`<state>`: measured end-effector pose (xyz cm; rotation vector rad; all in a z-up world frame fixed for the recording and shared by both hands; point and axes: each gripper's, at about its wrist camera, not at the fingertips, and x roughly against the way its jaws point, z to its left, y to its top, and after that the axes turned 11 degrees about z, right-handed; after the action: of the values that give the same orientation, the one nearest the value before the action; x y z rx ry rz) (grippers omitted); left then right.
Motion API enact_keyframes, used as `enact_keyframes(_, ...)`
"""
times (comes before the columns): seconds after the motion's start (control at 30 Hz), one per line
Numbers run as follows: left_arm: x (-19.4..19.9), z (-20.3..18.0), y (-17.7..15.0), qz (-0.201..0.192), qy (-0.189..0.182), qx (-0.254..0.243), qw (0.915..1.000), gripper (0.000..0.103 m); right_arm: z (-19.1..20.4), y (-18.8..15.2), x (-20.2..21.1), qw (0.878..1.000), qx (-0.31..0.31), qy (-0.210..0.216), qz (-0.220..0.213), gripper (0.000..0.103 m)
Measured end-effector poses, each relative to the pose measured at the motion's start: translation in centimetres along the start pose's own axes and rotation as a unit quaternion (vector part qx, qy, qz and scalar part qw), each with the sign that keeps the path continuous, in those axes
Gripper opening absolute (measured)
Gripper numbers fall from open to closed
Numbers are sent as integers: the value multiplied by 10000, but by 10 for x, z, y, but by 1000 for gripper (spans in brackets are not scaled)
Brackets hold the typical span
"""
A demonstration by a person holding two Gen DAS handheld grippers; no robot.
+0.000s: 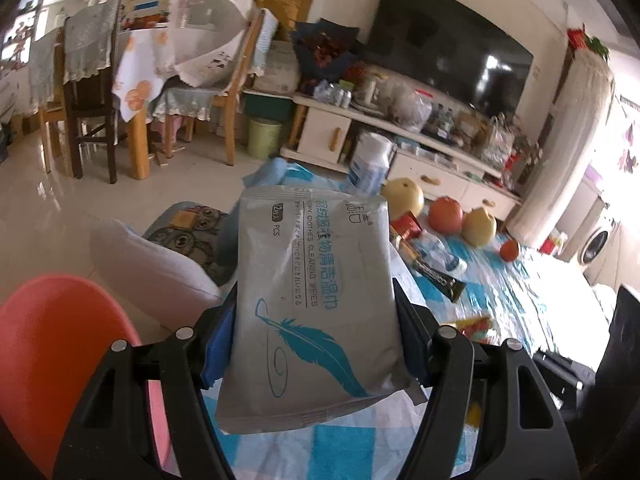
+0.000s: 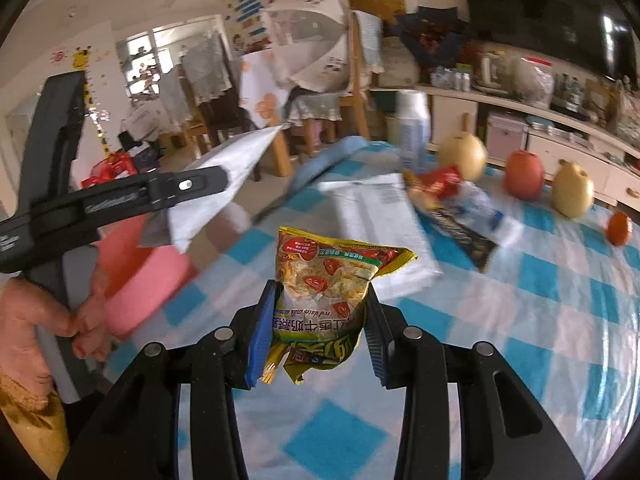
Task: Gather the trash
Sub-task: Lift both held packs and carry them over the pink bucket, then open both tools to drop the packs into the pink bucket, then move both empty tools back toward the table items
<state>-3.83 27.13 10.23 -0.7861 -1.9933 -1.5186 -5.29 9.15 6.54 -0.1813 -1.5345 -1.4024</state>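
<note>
Trash was partly collected: the left hand-held gripper point(image 1: 316, 332) clamped a wipes packet point(image 1: 312, 300), the right hand-held gripper point(image 2: 320, 328) pinched a yellow snack wrapper point(image 2: 328, 292), both lifted above the checked worktop point(image 2: 520, 320), where other wrappers point(image 2: 452, 208) remained.

Grey wipes packet point(image 1: 316, 300) and yellow snack wrapper point(image 2: 324, 300), both held aloft.

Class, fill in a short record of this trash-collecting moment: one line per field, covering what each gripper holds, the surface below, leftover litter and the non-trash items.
left gripper: shut on wipes packet, lifted clear of the table
right gripper: shut on yellow snack wrapper
surface: blue-and-white checked tablecloth
litter left on table: dark wrapper, red wrapper
fruit on table: two pears, apple, small orange
beside table: pink bin
</note>
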Motion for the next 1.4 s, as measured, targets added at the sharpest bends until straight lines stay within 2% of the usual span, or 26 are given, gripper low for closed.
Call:
enact_keyframes(0.33,43,61,3,-422,234,635,9968,69,92,26,-11,9966,517,637,-40,42)
enact_keyframes(0.5,66,106,0,-633,504,1138,9902,69,142,41,-27,9922,921,834,59,42)
enact_keyframes(0.73,88,151,-9,-768,673,1667,9807,70,191,51,-59,9866,1263,989,295,42)
enact_keyframes(0.83,89,163,-11,-733,713,1796,9784,70,208,51,-78,9844,1435,918,429,43)
enact_keyframes(0.93,89,174,-13,-648,900,1928,9749,75,211,46,-90,9852,1403,812,549,51)
enact_keyframes(1.0,91,178,-15,-646,1002,2032,9719,81,204,42,-87,9883,1231,783,444,73)
enact_keyframes(1.07,93,182,-16,-679,1075,2125,9688,88,196,40,-83,9909,1081,719,358,82)
enact_keyframes(1.2,92,179,-14,-713,1169,2111,9678,88,175,31,-70,9955,751,533,235,89)
enact_keyframes(1.3,91,173,-14,-884,1170,2016,9684,89,163,24,-63,9965,672,435,241,89)
enact_keyframes(1.4,92,163,-14,-1231,1152,1783,9694,90,152,20,-57,9973,611,341,234,89)
